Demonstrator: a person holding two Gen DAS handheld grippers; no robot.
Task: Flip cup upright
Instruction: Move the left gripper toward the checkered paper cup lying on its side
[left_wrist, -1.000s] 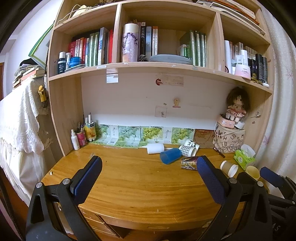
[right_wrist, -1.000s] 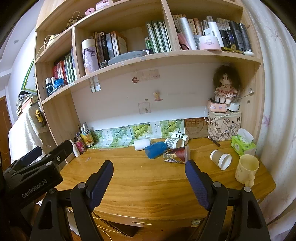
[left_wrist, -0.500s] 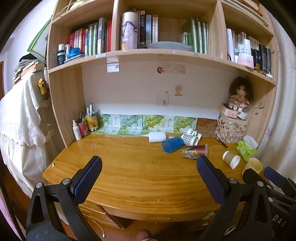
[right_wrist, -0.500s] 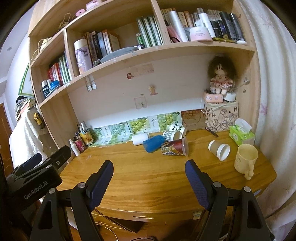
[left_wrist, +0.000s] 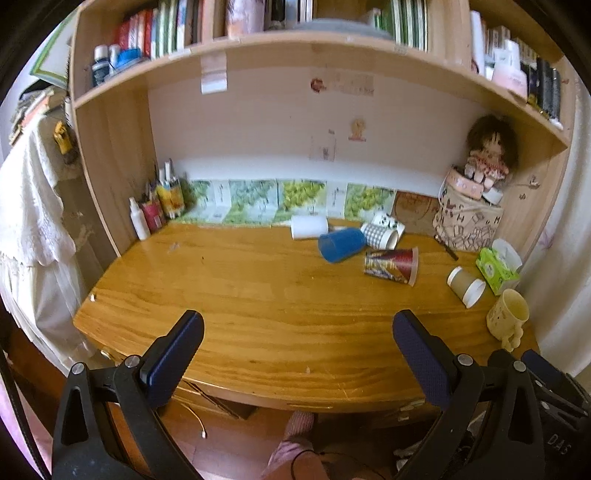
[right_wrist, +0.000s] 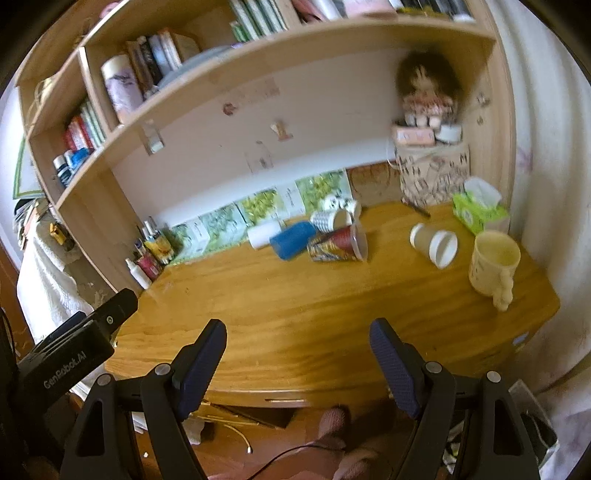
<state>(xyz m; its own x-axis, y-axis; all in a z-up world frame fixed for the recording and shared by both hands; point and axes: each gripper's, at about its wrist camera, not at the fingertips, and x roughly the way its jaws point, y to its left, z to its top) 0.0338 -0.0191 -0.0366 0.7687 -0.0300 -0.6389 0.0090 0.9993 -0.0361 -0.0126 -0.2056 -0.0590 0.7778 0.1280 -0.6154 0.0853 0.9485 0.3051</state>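
Observation:
Several cups lie on their sides at the back right of the wooden desk (left_wrist: 258, 295): a blue cup (left_wrist: 341, 244), a white cup (left_wrist: 309, 227), a checked cup (left_wrist: 380, 236), a red patterned paper cup (left_wrist: 391, 265) and a brown paper cup (left_wrist: 466, 287). The right wrist view shows the blue cup (right_wrist: 292, 240), the red patterned cup (right_wrist: 338, 243) and the brown cup (right_wrist: 434, 245). A cream mug (right_wrist: 493, 262) stands upright at the right. My left gripper (left_wrist: 295, 341) and right gripper (right_wrist: 297, 350) are open and empty, above the desk's front edge.
A green tissue box (left_wrist: 496, 267) and a patterned box with a doll (left_wrist: 467, 225) stand at the back right. Bottles and pens (left_wrist: 155, 210) stand at the back left. Shelves with books hang over the desk. A cloth-covered piece (left_wrist: 33, 221) stands left.
Both grippers have risen and tilted downward, so the desk top and the floor in front now show. The cups have not moved. Both grippers stay open.

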